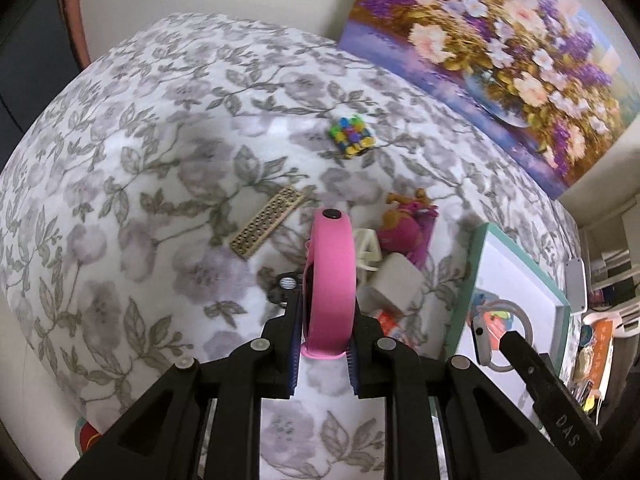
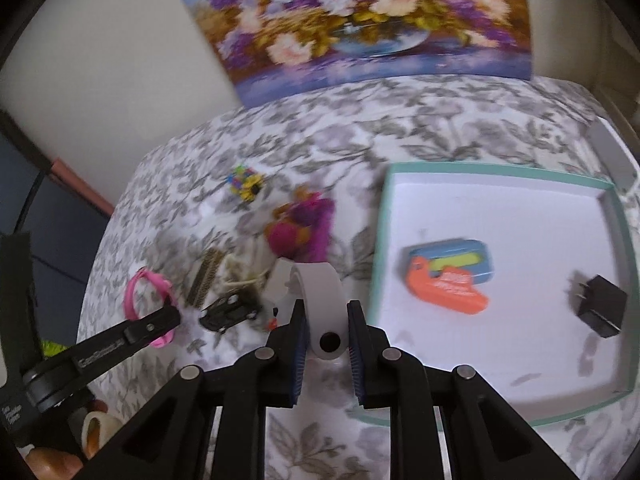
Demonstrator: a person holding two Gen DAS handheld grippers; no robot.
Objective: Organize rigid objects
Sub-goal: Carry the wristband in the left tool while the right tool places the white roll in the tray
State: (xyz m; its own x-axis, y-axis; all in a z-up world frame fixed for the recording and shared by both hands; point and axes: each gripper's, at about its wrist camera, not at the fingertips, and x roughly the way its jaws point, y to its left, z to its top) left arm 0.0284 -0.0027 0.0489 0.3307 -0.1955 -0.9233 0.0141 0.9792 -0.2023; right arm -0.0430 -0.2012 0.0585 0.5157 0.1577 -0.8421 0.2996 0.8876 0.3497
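Note:
My left gripper (image 1: 326, 344) is shut on a pink wristband (image 1: 330, 280), whose loop stands up between the fingers above the floral tablecloth. My right gripper (image 2: 328, 340) is shut on a pale grey wristband (image 2: 320, 292), just left of the teal-rimmed white tray (image 2: 500, 220). The left wrist view has the right gripper (image 1: 504, 340) with its grey band over the tray's near corner (image 1: 516, 264). In the right wrist view, the left gripper (image 2: 168, 320) and its pink band (image 2: 138, 292) are far left.
The tray holds a blue and orange item (image 2: 444, 276) and a black plug (image 2: 600, 308). On the cloth lie a colourful cube (image 1: 350, 136), a perforated beige strip (image 1: 268, 220), a pink toy (image 1: 404, 228), a white block (image 1: 394, 280) and a black toy car (image 2: 230, 312). A flower painting (image 1: 500, 52) leans on the wall.

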